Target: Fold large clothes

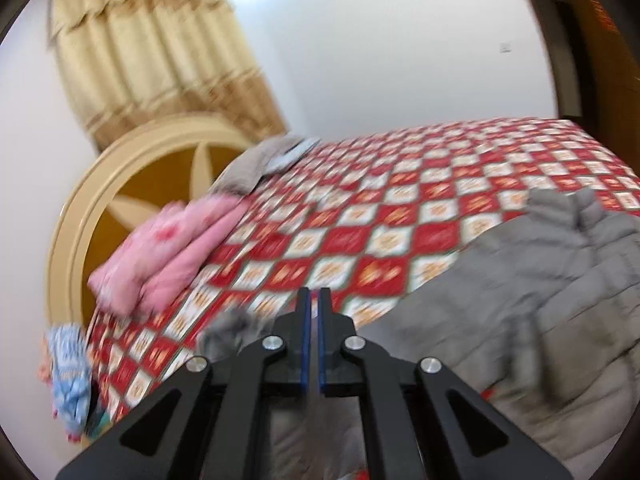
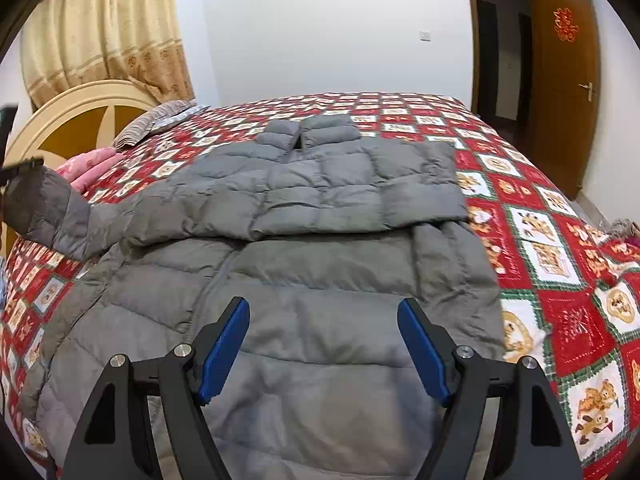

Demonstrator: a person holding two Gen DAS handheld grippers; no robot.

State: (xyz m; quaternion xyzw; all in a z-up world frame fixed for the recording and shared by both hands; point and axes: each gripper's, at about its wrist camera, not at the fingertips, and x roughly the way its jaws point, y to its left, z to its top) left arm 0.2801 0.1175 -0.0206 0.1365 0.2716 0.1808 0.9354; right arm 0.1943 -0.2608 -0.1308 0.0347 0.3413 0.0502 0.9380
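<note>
My left gripper point(image 1: 314, 300) has its blue pads pinched almost together, w/ a grey bit of cuff bunched just beside and under the fingers; in the right wrist view that sleeve point(image 2: 44, 208) is lifted off the bed at far left, its end meeting a dark tool at the frame edge, so I judge I'm holding the cuff. The left view is too blurred to see the fabric btwn the pads. My right gripper point(image 2: 323, 344) is wide open, nothing in it, hanging over the lower body of the grey puffer jacket point(image 2: 320, 240).

The jacket lies front up on the red checked quilt point(image 2: 560, 248), collar point(image 2: 308, 132) away from me, hem nearest. The other sleeve point(image 2: 420, 184) is already laid across the chest. Pink folded bedding point(image 1: 168, 248) and a striped pillow point(image 2: 160, 120) sit by the headboard point(image 2: 72, 120), well apart from the work.

Handling, as I judge it: light, very soft, puffy, springy. The shell looks smooth, prob slippery, so folds will want to slide and pop back. Best grips are cuff, hem edge and the stitched seams btwn quilted panels, where it's thin enough for the pads; a fat panel would squirm out. Next the held sleeve needs laying across the chest, then pressing flat.
</note>
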